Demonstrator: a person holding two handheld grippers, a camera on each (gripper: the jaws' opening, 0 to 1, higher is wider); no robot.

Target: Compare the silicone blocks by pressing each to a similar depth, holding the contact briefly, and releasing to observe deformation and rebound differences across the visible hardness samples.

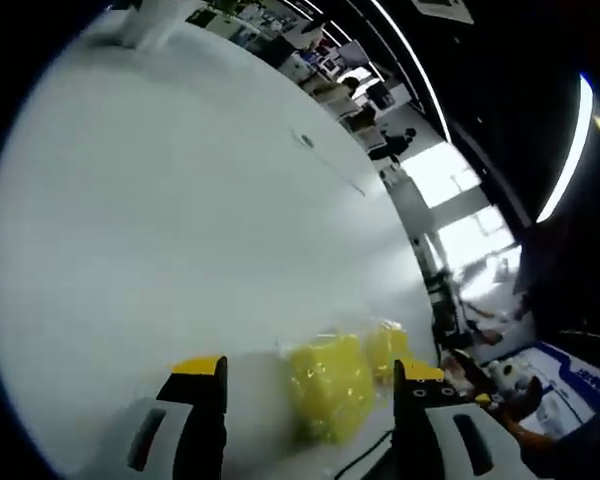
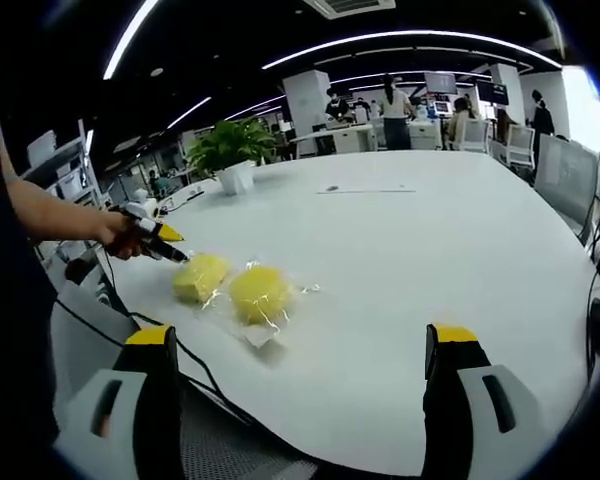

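Left gripper (image 2: pixel 170 240) is sitting nearer, just beside the left block (image 2: pixel 200 277); its opening can't be told. Right gripper (image 2: pixel 300 345) is hanging released, blocks upper-left of it.

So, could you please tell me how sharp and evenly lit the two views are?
Left gripper view: smeared by motion, yellow blocks soft, window glare at right. Right gripper view: sharp, the blocks' plastic wrap glinting, ceiling light strips bowed by the fisheye.
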